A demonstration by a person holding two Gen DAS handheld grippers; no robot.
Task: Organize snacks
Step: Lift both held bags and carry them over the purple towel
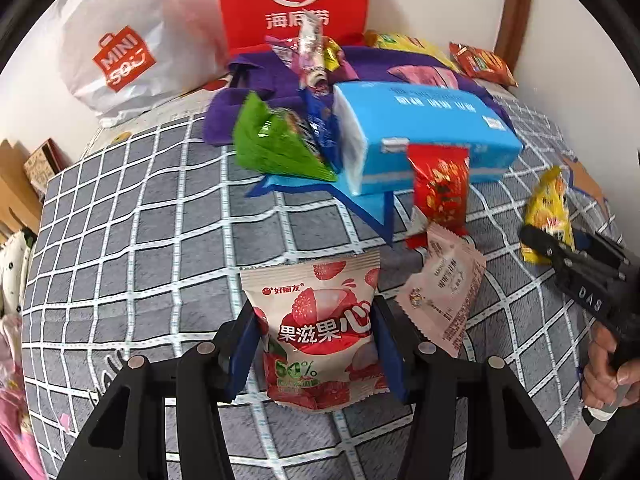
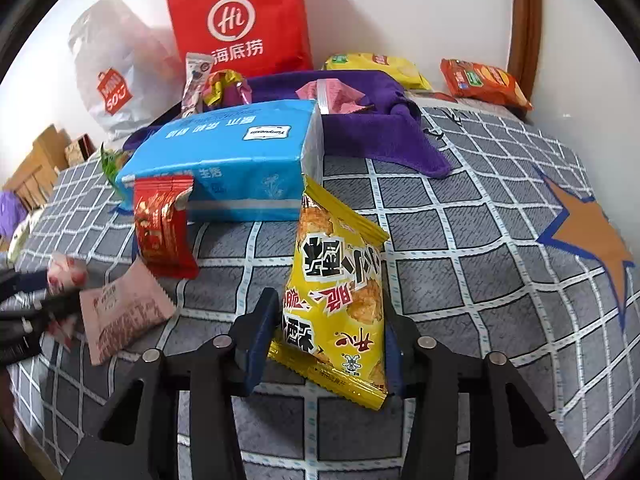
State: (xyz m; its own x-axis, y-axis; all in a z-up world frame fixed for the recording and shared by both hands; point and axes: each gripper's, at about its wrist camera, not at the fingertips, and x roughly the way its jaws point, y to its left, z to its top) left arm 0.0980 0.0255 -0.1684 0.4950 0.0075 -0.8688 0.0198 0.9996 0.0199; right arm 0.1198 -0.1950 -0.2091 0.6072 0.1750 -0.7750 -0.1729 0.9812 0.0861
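Note:
A pink-and-white fruit gummy packet (image 1: 320, 320) stands upright between the blue pads of my left gripper (image 1: 316, 332), which is shut on its sides above the checked bedspread (image 1: 140, 240). My right gripper (image 2: 328, 336) is shut on a yellow snack packet (image 2: 340, 288), held upright and printed upside down. Each gripper also shows in the other view: the right gripper (image 1: 560, 248) with its yellow packet (image 1: 546, 216) at the right edge, the left gripper (image 2: 40, 304) with its gummy packet (image 2: 66, 276) at the left edge.
A pale pink packet (image 1: 444, 292) and a red packet (image 1: 440, 192) lie between the grippers. Behind them sit a blue tissue pack (image 1: 420, 128), a green packet (image 1: 276, 144), a purple cloth bag (image 2: 380, 128) with snacks, a red bag (image 1: 292, 0) and a white bag (image 1: 120, 40).

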